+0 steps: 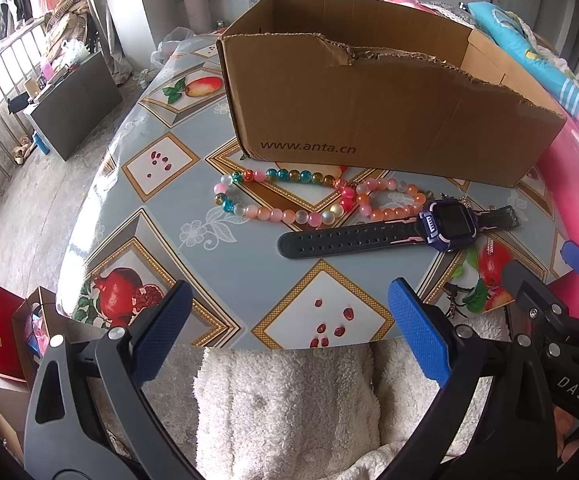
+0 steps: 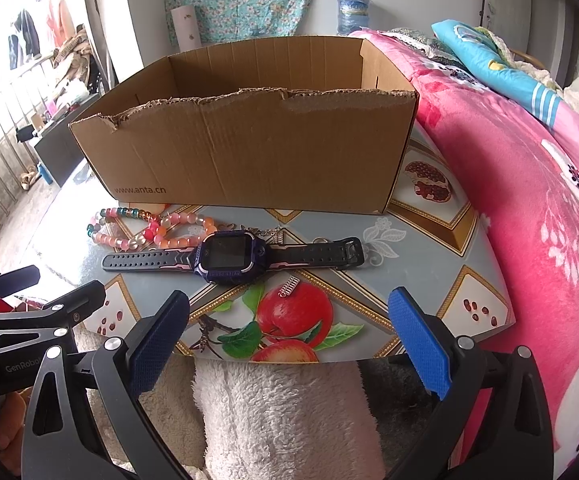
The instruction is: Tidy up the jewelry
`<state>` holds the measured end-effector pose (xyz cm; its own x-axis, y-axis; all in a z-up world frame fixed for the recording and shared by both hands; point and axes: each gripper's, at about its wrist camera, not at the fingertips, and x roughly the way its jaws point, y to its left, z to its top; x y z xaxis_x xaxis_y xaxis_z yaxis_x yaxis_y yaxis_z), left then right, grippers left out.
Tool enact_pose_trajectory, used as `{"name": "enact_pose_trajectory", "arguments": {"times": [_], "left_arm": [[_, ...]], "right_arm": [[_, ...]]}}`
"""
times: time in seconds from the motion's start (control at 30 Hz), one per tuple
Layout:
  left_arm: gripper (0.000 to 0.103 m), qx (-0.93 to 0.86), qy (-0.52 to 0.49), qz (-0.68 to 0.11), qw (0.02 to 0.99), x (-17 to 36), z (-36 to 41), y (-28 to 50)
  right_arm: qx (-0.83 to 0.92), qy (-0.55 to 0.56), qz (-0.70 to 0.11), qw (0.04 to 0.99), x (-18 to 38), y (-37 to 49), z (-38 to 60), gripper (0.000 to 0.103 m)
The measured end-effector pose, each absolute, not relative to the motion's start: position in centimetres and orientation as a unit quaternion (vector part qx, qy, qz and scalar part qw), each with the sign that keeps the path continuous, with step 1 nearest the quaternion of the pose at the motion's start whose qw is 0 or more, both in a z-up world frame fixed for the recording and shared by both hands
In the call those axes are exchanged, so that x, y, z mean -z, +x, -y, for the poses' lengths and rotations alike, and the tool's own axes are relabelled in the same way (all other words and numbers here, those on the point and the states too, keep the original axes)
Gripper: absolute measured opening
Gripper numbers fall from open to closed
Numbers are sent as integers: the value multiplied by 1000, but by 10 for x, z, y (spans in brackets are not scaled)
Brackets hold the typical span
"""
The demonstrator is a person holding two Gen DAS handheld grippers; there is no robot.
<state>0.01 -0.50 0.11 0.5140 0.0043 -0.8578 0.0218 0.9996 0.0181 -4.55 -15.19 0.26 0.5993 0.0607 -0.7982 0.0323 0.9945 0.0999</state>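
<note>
A table (image 1: 249,280) covered in a glossy oilcloth printed with pomegranates, apples and seeds carries everything. An open cardboard box (image 1: 369,120) with a torn front rim and "www.anta.cn" on its wall stands at the far side. Just in front of it lie two bead bracelets (image 1: 289,200), touching each other. Nearer lies a purple smartwatch (image 2: 229,258), its black strap laid out flat. A small silver spring-like charm (image 2: 289,286) rests on the printed apple
</note>
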Motion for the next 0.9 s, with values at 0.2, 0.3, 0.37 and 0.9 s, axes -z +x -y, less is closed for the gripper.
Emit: {"name": "enact_pose_trajectory", "arguments": {"times": [0.2, 0.3, 0.37, 0.9], "left_arm": [[94, 5, 14, -492, 870, 0, 3, 0], [95, 5, 14, -493, 870, 0, 3, 0], [95, 5, 14, -492, 870, 0, 3, 0], [94, 5, 14, -492, 871, 0, 3, 0]], "right_arm": [[-6, 52, -447, 893, -3, -46, 152, 97], [-6, 52, -446, 893, -3, -46, 152, 97], [-6, 52, -447, 893, -3, -46, 152, 97], [-5, 51, -445, 894, -3, -46, 152, 97]]}}
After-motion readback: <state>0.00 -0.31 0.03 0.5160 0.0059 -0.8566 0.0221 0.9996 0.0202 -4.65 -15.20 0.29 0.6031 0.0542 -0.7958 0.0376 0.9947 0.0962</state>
